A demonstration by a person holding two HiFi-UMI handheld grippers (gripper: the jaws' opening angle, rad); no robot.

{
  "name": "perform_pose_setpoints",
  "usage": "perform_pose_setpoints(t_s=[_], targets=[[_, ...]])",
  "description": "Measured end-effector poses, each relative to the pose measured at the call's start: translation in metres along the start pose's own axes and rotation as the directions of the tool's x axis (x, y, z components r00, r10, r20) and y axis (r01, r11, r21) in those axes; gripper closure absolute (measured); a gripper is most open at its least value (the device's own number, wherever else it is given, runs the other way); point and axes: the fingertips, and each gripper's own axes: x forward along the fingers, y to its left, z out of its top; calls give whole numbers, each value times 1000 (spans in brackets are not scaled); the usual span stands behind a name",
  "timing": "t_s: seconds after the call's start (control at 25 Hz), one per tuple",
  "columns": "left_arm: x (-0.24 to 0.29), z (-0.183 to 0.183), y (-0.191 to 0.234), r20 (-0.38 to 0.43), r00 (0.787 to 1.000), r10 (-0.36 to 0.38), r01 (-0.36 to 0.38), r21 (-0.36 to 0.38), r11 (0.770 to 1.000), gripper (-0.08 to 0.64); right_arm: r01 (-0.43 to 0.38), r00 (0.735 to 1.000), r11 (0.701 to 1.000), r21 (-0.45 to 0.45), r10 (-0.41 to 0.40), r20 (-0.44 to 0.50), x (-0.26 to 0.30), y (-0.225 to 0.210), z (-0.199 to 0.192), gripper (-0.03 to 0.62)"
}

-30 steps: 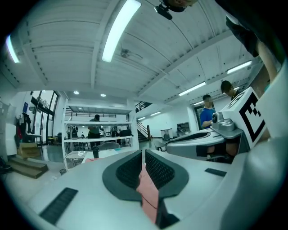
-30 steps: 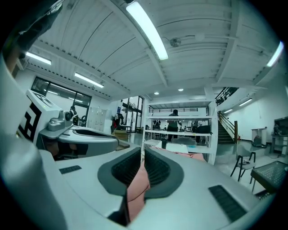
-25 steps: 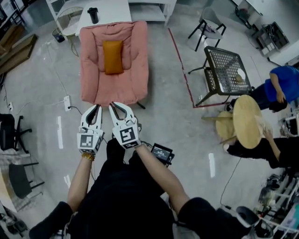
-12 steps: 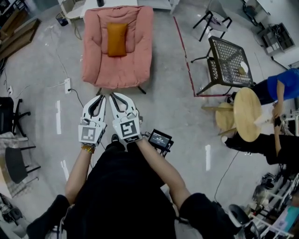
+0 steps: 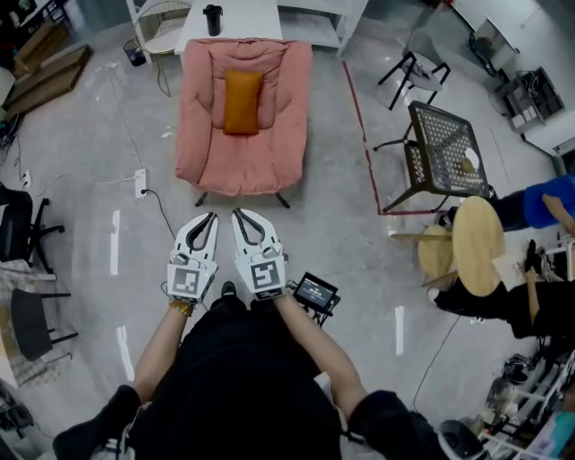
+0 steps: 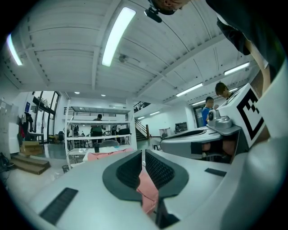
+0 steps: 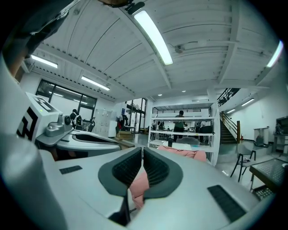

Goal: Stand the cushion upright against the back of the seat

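Head view: a pink armchair [image 5: 274, 153] stands on the grey floor at the far side. The orange cushion [image 5: 242, 101] sits in the middle of it at the far end of the seat, against the back padding; how upright it stands cannot be told from above. The left claw [image 5: 206, 218] and right claw [image 5: 241, 216] are held side by side on the near side of the armchair, well apart from it, both pointing toward it. A black cup [image 5: 212, 18] stands on a white tabletop [image 5: 247, 16] beyond the armchair. To the right are a black mesh table [image 5: 440, 144] and a round wooden stool [image 5: 478, 244].

Left gripper view: the dark pads [image 6: 130, 170] are clenched together with nothing between them; pink upholstery shows beyond the slit. A white shelf rack [image 6: 100, 134] stands far off.

Right gripper view: this claw's pads [image 7: 155, 170] are likewise clenched and empty, with the pink armchair ahead.
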Motion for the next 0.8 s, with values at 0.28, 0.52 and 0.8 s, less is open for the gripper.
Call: perform_pose_setpoints(t_s=[0.28,0.52,0.8], targets=[[-3,-17,17,-13,1000,-13,13,5,1000,545,20,999,1000,17,-19,-35,14,5,-13,568],[-4,-27,23,-70,997,-13,12,-18,1000,546,-5,998,1000,22,7,-62,20,11,-18,574],[-7,-39,22,-120,993,-19,16,-25,1000,546,-9,993,1000,27,13,-115,20,12,-32,574]])
